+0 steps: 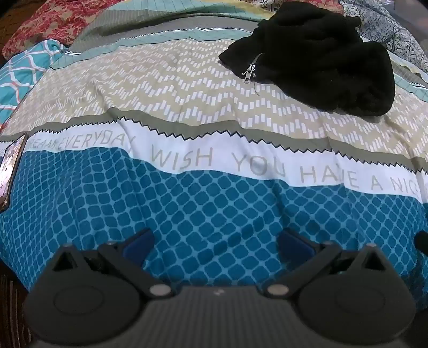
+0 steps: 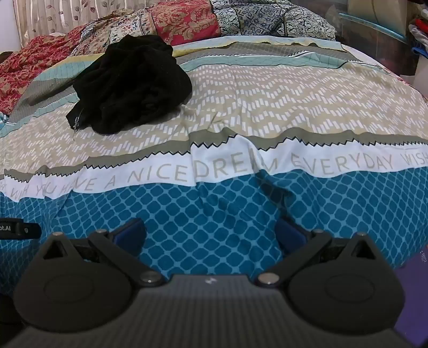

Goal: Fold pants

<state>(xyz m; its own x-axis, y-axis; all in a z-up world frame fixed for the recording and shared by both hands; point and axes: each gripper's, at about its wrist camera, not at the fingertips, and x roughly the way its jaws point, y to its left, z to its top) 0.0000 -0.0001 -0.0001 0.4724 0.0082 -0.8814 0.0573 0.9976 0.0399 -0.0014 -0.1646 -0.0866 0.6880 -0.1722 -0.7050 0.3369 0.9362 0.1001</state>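
Observation:
Black pants [image 1: 321, 56] lie crumpled in a heap on the beige patterned band of the bed cover, a silver zipper [image 1: 250, 71] showing at their near edge. In the right wrist view the same pants [image 2: 131, 83] sit at the upper left. My left gripper [image 1: 215, 241] hovers open over the blue lattice part of the cover, well short of the pants, nothing between its blue pads [image 1: 139, 242]. My right gripper [image 2: 210, 233] is likewise open and empty over the blue area, the heap far ahead to its left.
The bed cover [image 1: 187, 160] carries a white band with grey lettering. A phone [image 1: 9, 171] lies at the left edge. Red floral and blue patterned bedding [image 2: 187, 21] is piled along the far side. The other gripper's tip [image 2: 18, 229] shows at left.

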